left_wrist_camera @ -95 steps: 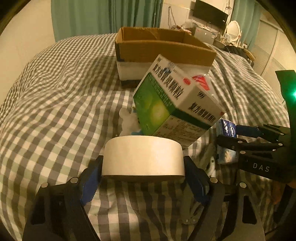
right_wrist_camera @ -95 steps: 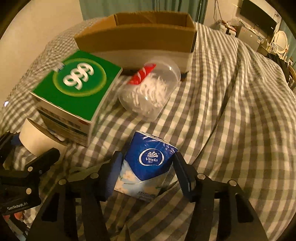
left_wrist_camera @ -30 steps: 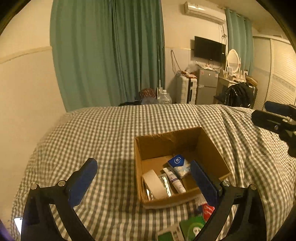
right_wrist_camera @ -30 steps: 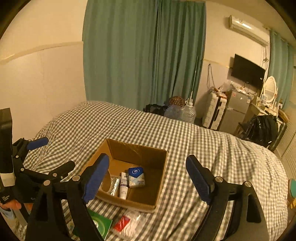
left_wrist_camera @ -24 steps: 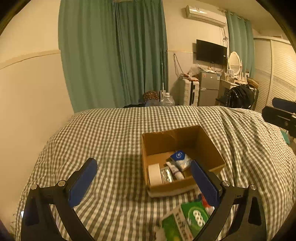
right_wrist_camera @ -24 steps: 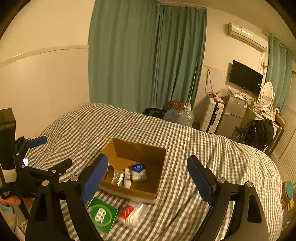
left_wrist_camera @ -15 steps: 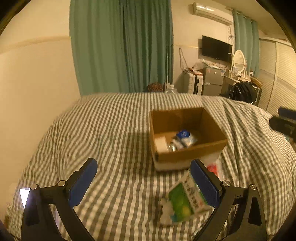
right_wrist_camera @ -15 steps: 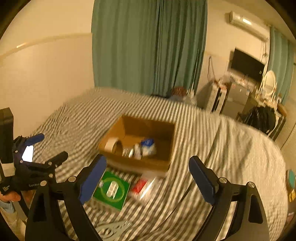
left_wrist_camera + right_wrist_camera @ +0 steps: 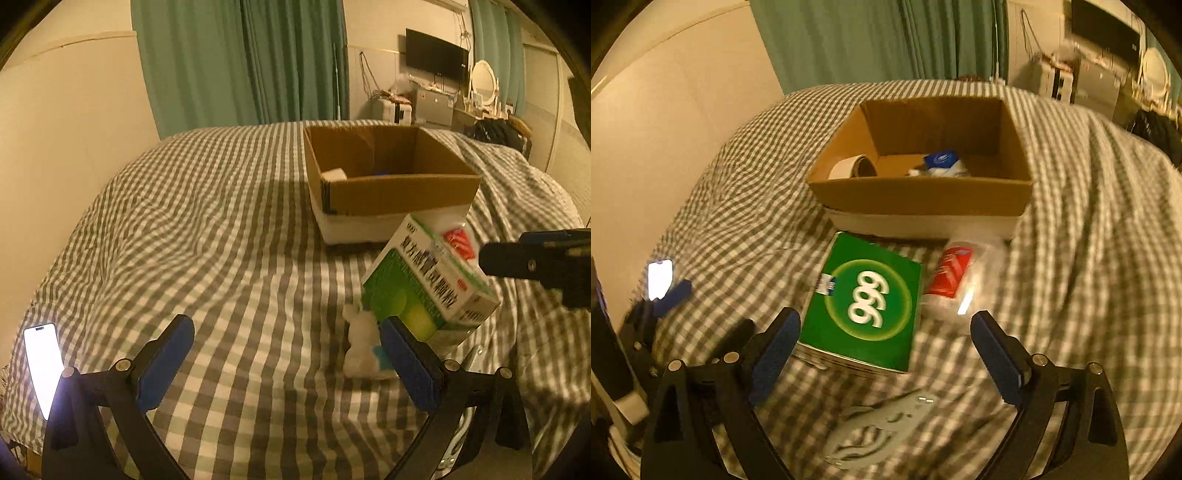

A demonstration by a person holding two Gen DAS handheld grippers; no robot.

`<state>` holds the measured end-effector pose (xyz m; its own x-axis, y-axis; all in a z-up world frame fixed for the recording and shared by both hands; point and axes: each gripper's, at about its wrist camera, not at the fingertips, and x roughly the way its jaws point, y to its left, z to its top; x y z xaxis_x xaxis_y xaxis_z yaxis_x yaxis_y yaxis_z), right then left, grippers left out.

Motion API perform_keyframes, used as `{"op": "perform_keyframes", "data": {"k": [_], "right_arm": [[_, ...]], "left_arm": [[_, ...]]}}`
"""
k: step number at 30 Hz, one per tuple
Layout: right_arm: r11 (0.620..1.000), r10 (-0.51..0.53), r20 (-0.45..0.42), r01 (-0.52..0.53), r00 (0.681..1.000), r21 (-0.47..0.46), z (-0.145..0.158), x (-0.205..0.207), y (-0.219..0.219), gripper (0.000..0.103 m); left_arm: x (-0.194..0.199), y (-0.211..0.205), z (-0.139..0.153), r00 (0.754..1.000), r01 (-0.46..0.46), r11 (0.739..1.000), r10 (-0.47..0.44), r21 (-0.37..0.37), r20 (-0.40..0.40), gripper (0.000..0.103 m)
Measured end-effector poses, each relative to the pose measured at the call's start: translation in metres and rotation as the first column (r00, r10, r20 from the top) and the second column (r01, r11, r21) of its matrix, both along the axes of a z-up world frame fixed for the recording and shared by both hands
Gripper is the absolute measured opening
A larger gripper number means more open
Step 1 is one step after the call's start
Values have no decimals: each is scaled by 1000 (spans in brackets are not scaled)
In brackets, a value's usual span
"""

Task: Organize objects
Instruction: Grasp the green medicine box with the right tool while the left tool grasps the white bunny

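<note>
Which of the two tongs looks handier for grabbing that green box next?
Probably the right tongs: they are open and the green box lies almost centred just ahead of them. From the left tongs, also open, the green box sits off to their right side.

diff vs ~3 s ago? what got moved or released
Both grippers let go: the tape roll left the left gripper and the tissue pack left the right gripper; both now lie in the cardboard box. Green medicine box and clear container unmoved on the bed.
</note>
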<state>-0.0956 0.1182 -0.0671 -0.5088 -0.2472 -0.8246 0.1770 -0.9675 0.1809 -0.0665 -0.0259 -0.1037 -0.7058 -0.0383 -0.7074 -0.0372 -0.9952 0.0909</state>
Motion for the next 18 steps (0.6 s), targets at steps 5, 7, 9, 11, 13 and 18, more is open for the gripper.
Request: {"op": "perform_keyframes", "data": {"k": [5, 7, 9, 11, 13, 18], "right_arm": [[1000, -2, 65, 3, 998, -6, -23, -13, -15, 94], [1000, 0, 87, -1, 996, 11, -31, -18, -20, 94], [1000, 2, 106, -3, 994, 11, -41, -21, -23, 94], [1000, 5, 98, -6, 995, 9, -42, -21, -22, 94], [1000, 17, 74, -19, 997, 16, -39, -19, -22, 83], [996, 54, -4, -53, 999, 69, -19, -9, -19, 54]], "left_arm": [[-2, -14, -13, 999, -32, 999, 31, 27, 34, 103], [-2, -20, -16, 998, -43, 998, 41, 42, 45, 103], [-2, -24, -17, 998, -48, 997, 45, 58, 53, 103], [-2, -26, -18, 997, -49, 997, 45, 66, 57, 103], [-3, -25, -19, 997, -45, 997, 41, 63, 61, 103], [-4, -18, -20, 997, -33, 998, 29, 47, 70, 103]]}}
